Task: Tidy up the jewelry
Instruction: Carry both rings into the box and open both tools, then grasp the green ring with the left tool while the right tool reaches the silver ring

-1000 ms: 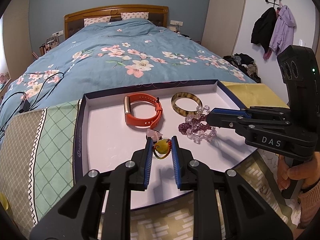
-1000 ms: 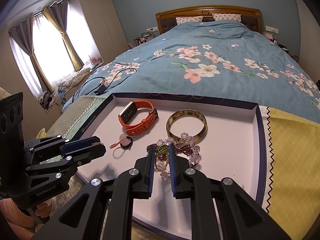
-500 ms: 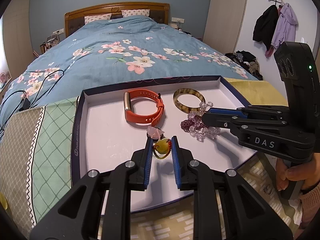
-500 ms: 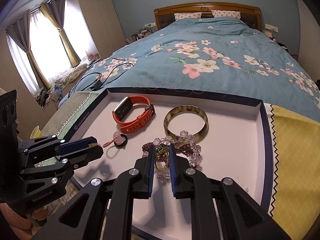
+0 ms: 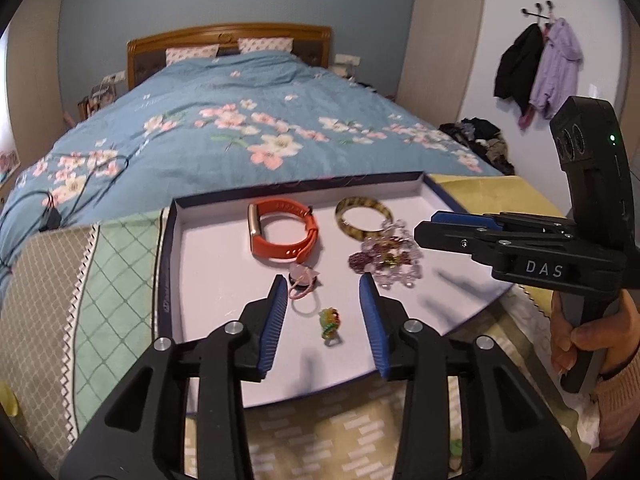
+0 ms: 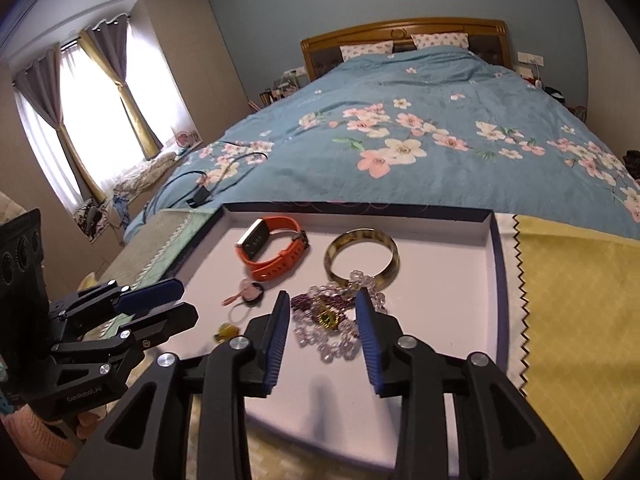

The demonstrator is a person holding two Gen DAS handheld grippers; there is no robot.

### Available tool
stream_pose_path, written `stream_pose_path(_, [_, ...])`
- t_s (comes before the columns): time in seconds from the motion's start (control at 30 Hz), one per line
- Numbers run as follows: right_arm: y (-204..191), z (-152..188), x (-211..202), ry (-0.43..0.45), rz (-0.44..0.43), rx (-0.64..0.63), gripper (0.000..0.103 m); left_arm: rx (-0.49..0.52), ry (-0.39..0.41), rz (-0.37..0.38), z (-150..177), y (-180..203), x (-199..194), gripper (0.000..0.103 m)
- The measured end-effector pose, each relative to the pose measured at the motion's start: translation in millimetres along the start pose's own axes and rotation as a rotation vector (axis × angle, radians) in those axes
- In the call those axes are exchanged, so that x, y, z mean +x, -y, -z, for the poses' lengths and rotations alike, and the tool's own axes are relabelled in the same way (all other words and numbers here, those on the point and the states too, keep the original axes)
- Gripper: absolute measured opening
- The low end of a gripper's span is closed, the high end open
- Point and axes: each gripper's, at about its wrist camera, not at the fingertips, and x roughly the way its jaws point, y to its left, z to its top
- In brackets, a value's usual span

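A white tray (image 5: 208,264) with dark rim lies at the bed's foot. It holds an orange watch band (image 5: 284,232), a tortoiseshell bangle (image 5: 363,216), a pile of purple and clear beads (image 5: 386,256), a pink charm on a loop (image 5: 302,280) and a small green-yellow beaded ring (image 5: 330,320). My left gripper (image 5: 324,316) is open, with the ring lying loose between its fingers. My right gripper (image 6: 322,324) is open just above the bead pile (image 6: 332,320), which rests on the tray (image 6: 440,300).
The tray sits on a patchwork cloth, green (image 5: 112,280) at the left and yellow (image 6: 572,300) at the right. The blue floral bed (image 5: 240,132) lies beyond, with a black cable (image 6: 200,196) on it. Coats (image 5: 536,68) hang on the right wall.
Both grippers have opened. The left let go of the green-yellow ring, which now lies on the tray. The right let go of the beads. Both pulled back slightly.
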Motion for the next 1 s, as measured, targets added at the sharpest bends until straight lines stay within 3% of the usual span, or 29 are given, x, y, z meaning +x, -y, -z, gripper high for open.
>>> stream_pose_path(0.13, [-5.4,7.7,-25.6,0.031,-0.004,-0.02,0.055,0.054,0.017,0.045,6.4,10.4,-22.2,0.046])
stream_pose_path(0.33, [-6.2,31.4,-54.4,0.022,0.009,-0.043,0.071,0.124,0.006,0.104,34.1,23.8,-51.2,0.049])
stream_pose_path(0.67, [-0.1,84.7,-59.9,-0.092,0.042,-0.039,0.074,0.207,-0.093,0.176,78.7,48.1,-58.1,0.05])
stream_pose_path(1.0, [-8.5,111.5,-64.6,-0.138,0.053,-0.081,0.073,0.261,-0.147,0.222,87.0,75.5,-45.7,0.049])
